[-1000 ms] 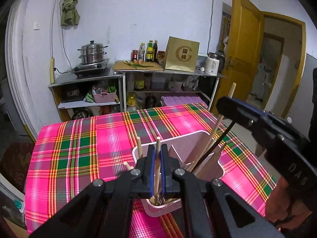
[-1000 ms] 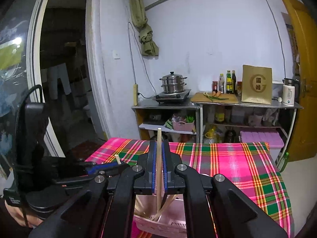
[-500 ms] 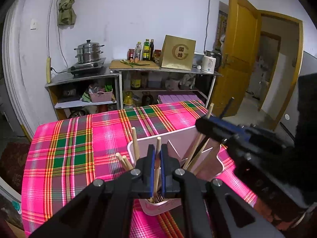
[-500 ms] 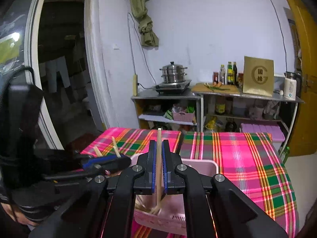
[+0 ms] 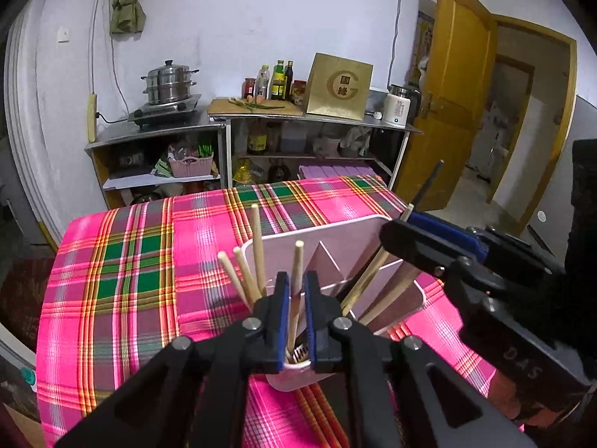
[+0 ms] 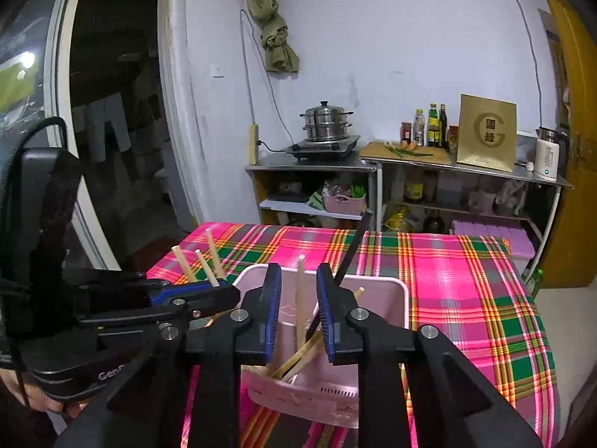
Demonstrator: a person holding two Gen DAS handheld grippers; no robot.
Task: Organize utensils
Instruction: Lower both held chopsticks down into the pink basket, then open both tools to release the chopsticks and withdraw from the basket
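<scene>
Your left gripper (image 5: 296,296) & right gripper (image 6: 298,291) have both just opened; each pale wooden chopstick (image 6: 300,298) stands loose between the pads in the pink plastic divided caddy (image 6: 388,291).

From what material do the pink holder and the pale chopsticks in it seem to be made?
Pink holder: probably plastic; smooth, matte, thin moulded walls with rounded corners and slots near the base. Pale chopsticks: likely bamboo or wood; light tan, unpainted, dull surface.

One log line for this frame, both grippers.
left gripper: opening, chopstick loose between fingers | right gripper: opening, chopstick released | both over caddy
</scene>
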